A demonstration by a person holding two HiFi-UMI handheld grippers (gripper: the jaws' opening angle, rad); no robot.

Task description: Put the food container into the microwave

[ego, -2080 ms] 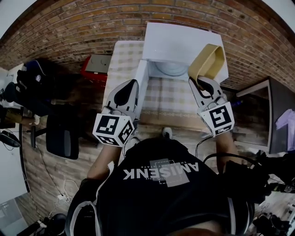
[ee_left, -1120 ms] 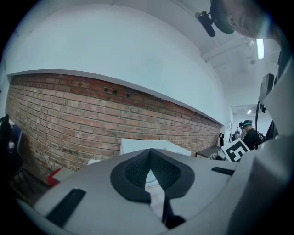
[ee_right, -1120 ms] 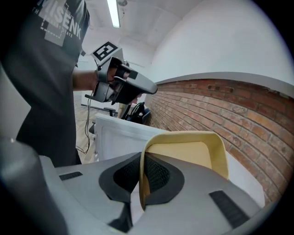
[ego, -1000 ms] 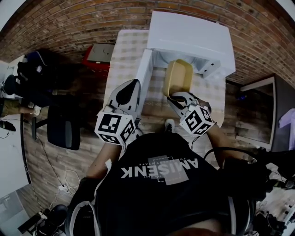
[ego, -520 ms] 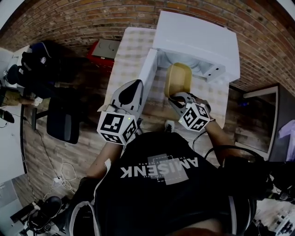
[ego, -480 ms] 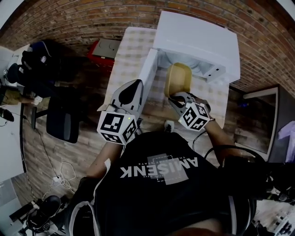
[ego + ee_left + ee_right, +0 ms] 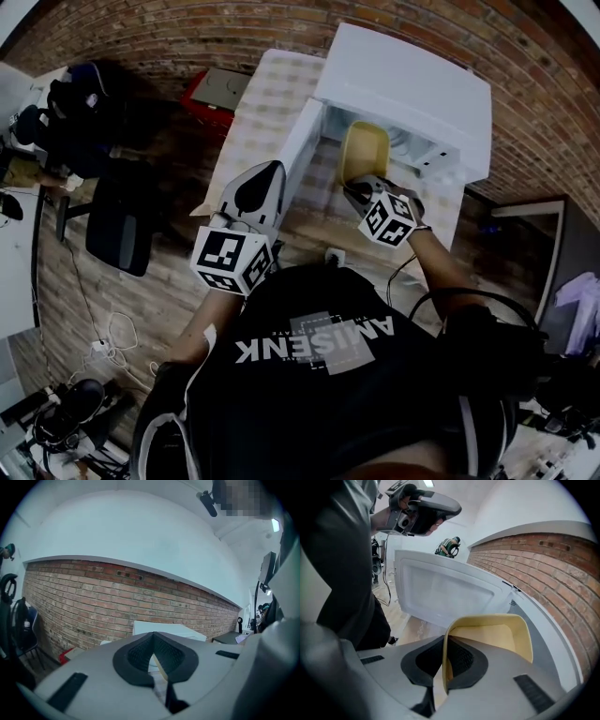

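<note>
A white microwave stands on the table with its door swung open to the left. My right gripper is shut on the near rim of a yellow food container, which hangs tilted at the microwave's mouth. The right gripper view shows the pads pinching the container's wall, with the open door behind. My left gripper floats beside the door's outer edge, shut with nothing in it. In the left gripper view its jaws point level at the microwave.
The checkered tablecloth covers the table in front of a brick wall. A red box and a black chair stand on the floor to the left. A person's dark shirt fills the bottom.
My right gripper has carried the yellow container from high on the right down and forward to the microwave's opening. The left gripper has stayed beside the open door.
</note>
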